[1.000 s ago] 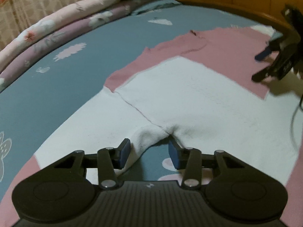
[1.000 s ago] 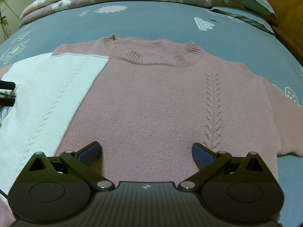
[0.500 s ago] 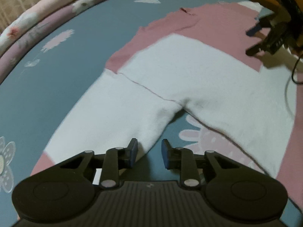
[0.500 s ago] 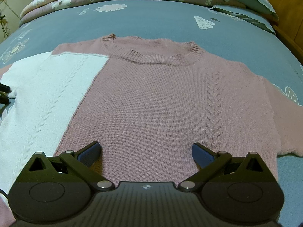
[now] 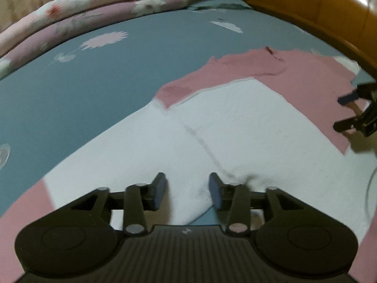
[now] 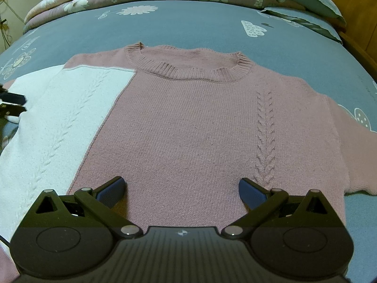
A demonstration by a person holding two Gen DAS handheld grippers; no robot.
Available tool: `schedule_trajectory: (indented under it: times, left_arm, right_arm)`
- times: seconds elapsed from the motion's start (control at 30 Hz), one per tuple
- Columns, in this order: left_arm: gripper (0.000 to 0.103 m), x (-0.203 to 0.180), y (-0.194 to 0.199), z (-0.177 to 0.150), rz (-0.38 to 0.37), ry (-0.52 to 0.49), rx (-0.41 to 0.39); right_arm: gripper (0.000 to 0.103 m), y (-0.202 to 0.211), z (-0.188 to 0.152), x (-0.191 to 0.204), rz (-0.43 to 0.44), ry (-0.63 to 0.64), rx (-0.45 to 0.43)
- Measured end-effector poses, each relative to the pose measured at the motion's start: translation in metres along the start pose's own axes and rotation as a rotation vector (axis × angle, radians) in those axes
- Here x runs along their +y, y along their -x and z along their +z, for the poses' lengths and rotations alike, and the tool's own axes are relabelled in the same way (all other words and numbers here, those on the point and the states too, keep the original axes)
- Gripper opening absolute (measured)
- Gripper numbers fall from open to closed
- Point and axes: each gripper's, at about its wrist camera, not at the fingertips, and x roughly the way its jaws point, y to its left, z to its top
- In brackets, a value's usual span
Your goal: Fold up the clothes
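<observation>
Pink-and-white sweater [image 6: 202, 127] spread flat on a blue bedsheet [image 6: 188, 23], collar away from the right gripper [image 6: 181, 188], white sleeve [image 5: 146, 155] reaching out to the side. Left gripper [image 5: 187, 189] with jaws part open, having just been opening, astride the underarm fold of the white sleeve, pads clear of the knit, nothing gripped. Right gripper with jaws spread wide over the pink hem, empty; cable pattern just beyond its right finger.
</observation>
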Motion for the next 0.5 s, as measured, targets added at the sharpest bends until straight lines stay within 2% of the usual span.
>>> schedule_trajectory:
  times: [0.07,0.13,0.23,0.27,0.37,0.43,0.5]
  left_arm:
    - [0.051,0.011,0.007,-0.009,0.06,0.035,0.019]
    - [0.051,0.023,0.015,-0.014,0.084,0.088,0.021]
    - [0.045,0.021,0.026,-0.009,0.131,0.102,-0.001]
    - [0.045,0.013,0.031,-0.003,0.116,0.09,-0.034]
    - [0.052,-0.015,0.038,0.015,-0.025,0.07,-0.131]
    - [0.053,-0.041,0.032,0.027,-0.106,0.024,-0.165]
    - [0.053,-0.065,0.019,0.031,-0.164,-0.014,-0.165]
  right_arm:
    - [0.103,0.0,0.0,0.0,0.001,0.0,0.001]
    - [0.103,0.0,0.0,0.0,0.001,0.001,0.001]
    - [0.103,0.0,0.0,-0.001,0.001,0.001,0.001]
    - [0.103,0.0,0.0,-0.001,0.001,0.001,0.001]
    - [0.103,0.0,-0.001,0.0,-0.001,0.001,-0.001]
    - [0.103,0.0,-0.001,0.0,-0.001,-0.001,0.0]
    - [0.103,0.0,0.0,0.001,-0.002,-0.003,0.003]
